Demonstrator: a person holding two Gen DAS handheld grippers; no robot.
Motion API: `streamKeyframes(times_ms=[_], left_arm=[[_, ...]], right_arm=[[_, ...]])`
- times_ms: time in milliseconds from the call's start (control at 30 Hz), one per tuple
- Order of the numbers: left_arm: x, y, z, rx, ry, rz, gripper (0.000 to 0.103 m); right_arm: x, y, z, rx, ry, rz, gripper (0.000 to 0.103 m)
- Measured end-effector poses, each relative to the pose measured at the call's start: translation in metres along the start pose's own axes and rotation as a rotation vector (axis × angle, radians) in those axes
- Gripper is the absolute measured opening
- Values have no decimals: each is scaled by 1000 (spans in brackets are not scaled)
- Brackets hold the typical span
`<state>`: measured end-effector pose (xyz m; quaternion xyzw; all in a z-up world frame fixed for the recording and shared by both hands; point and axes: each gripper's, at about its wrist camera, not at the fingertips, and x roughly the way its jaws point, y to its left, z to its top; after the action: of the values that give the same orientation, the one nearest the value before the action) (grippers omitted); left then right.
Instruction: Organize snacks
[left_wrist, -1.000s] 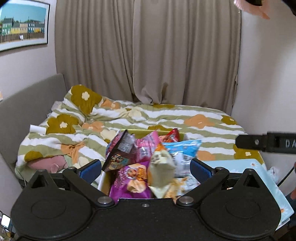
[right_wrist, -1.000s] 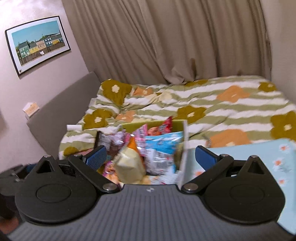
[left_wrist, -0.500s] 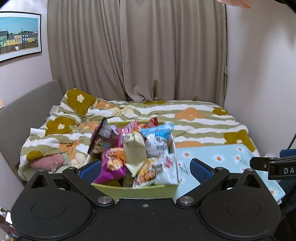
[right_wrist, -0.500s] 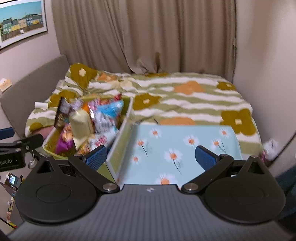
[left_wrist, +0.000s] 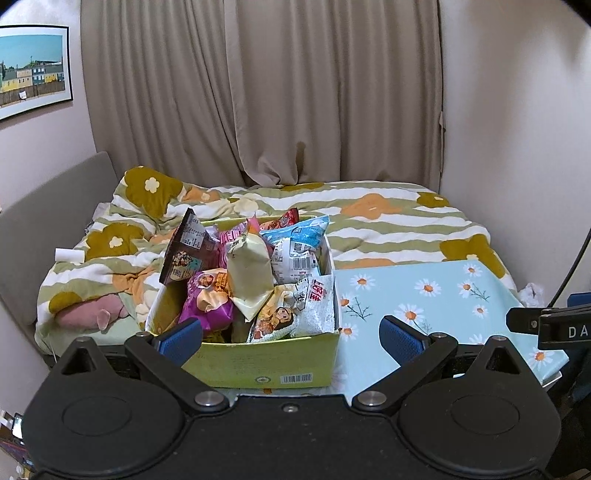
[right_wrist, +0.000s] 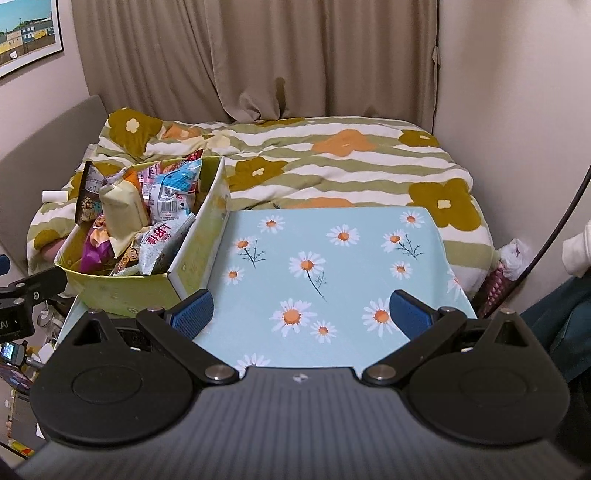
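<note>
A yellow-green cardboard box (left_wrist: 266, 365) stands at the left end of a light-blue daisy-print table top (left_wrist: 424, 295) and is heaped with snack bags: a cream bag (left_wrist: 248, 275), a purple bag (left_wrist: 207, 301), a brown bag (left_wrist: 186, 251) and a blue-white bag (left_wrist: 297, 243). The box also shows in the right wrist view (right_wrist: 122, 286), left of the table top (right_wrist: 325, 258). My left gripper (left_wrist: 290, 334) is open and empty, in front of the box. My right gripper (right_wrist: 301, 314) is open and empty, over the table's near edge.
A bed with a green-striped flower quilt (left_wrist: 369, 218) lies behind the table. A pink plush (left_wrist: 92, 314) lies at the quilt's left edge. Curtains (left_wrist: 258, 92) and walls close the back. A cable (right_wrist: 554, 229) hangs at the right.
Both grippers have pulled back and up from the box. The right one has swung right, so the daisy table top now fills its view. Both stay open.
</note>
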<state>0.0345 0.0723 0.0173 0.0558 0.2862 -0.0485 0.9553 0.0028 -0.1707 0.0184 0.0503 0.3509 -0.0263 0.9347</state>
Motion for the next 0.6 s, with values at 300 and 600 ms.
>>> streamKeyframes(times_ms=[300, 600], left_arm=[[4, -6, 2, 23, 0, -19, 103], [6, -4, 3, 20, 0, -24, 103]], right_arm=[[2, -4, 1, 24, 5, -11, 103], [4, -6, 1, 29, 6, -16, 103]])
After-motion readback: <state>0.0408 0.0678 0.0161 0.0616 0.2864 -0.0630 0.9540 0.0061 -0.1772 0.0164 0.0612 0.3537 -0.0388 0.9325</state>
